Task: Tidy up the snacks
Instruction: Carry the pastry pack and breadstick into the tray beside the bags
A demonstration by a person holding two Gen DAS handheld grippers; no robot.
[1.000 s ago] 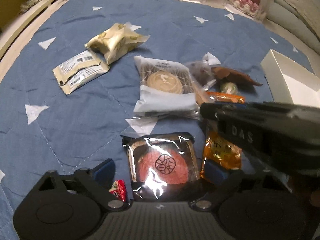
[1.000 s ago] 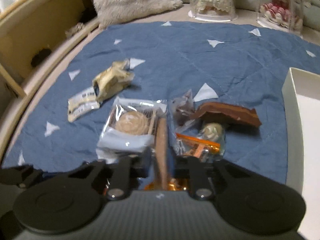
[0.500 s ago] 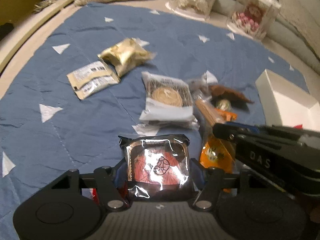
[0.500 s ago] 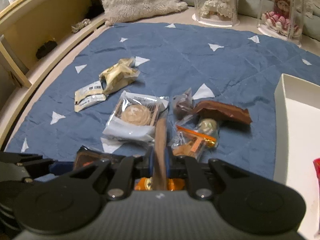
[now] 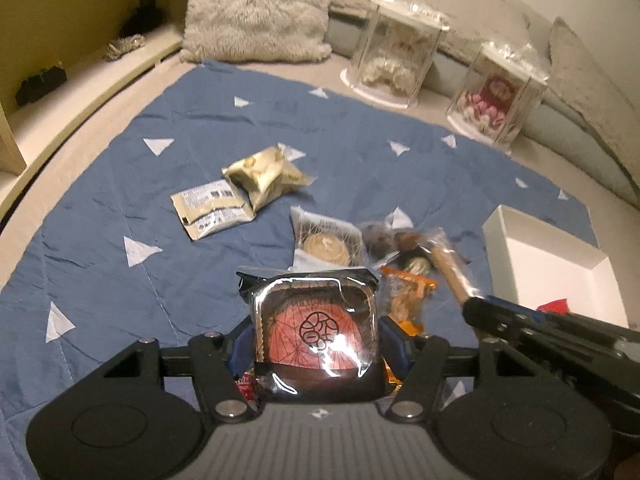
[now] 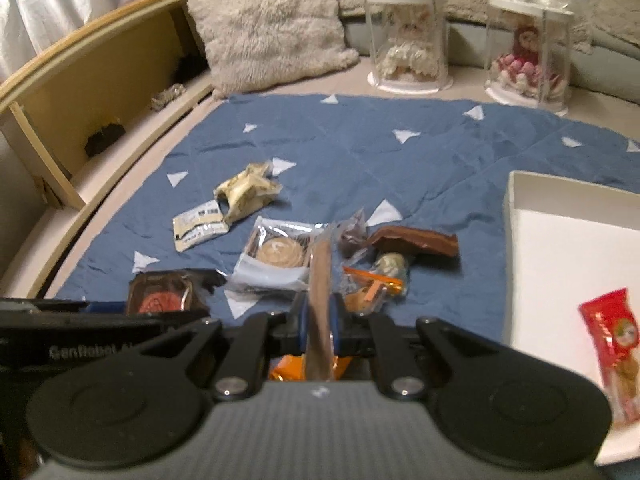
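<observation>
My left gripper (image 5: 316, 332) is shut on a black-wrapped red cake (image 5: 316, 328) and holds it above the blue quilt (image 5: 160, 280); the cake also shows in the right wrist view (image 6: 160, 292). My right gripper (image 6: 318, 322) is shut on a thin brown stick snack (image 6: 320, 280), seen from the left wrist view (image 5: 452, 268) too. A white box (image 6: 568, 248) at the right holds a red packet (image 6: 612, 336). Loose snacks lie on the quilt: a clear-wrapped pastry (image 6: 276, 256), a brown wrapper (image 6: 416, 240), an orange packet (image 6: 372, 284), a gold pouch (image 6: 244, 192) and a flat sachet (image 6: 198, 226).
A fluffy pillow (image 6: 268, 28) and two clear doll cases (image 6: 408, 40) (image 6: 528, 44) stand beyond the quilt's far edge. A wooden shelf (image 6: 80, 92) runs along the left. A small red packet (image 5: 244, 382) and an orange packet (image 5: 390, 376) lie under my left gripper.
My left gripper has closed on the red cake and lifted it off the quilt. My right gripper has risen with the stick snack, and both views have tilted up and back.
</observation>
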